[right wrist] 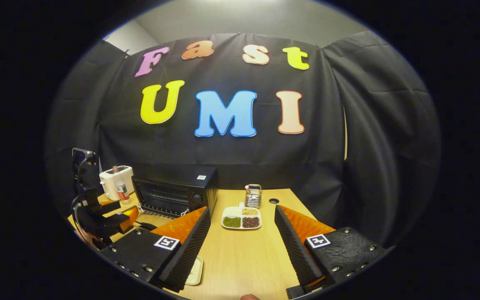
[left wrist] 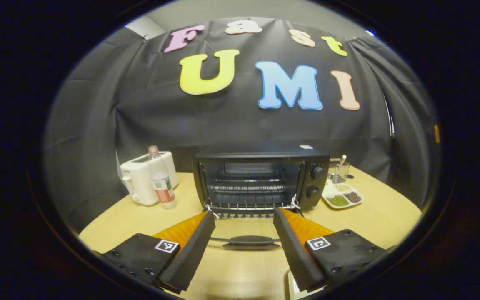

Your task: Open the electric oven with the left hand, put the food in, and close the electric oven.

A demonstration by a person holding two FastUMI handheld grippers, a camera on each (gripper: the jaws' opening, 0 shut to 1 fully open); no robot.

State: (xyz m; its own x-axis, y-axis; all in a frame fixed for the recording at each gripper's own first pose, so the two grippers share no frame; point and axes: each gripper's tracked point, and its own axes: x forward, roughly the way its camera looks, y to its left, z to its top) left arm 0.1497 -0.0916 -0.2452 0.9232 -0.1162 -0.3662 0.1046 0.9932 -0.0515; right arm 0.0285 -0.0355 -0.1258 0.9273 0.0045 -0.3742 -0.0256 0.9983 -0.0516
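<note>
We see both tongs, left (left wrist: 244,216) and right (right wrist: 242,212), spread wide and empty; the oven (left wrist: 261,179) stands open at the desk's (left wrist: 390,216) back edge.

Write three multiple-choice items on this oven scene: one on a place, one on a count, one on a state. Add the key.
1. Where does the bottle stand?
A. in front of the white toaster
B. inside the oven
C. on the divided plate

2. How many knobs on the electric oven?
A. one
B. two
C. four

3. The oven door is:
A. shut
B. missing
C. folded down open

Key: 1 A, the bottle overlaps the toaster's front. 2 B, two knobs stacked at the right. 3 C, the rack shows and the handle lies between the left tool's fingers.
</note>
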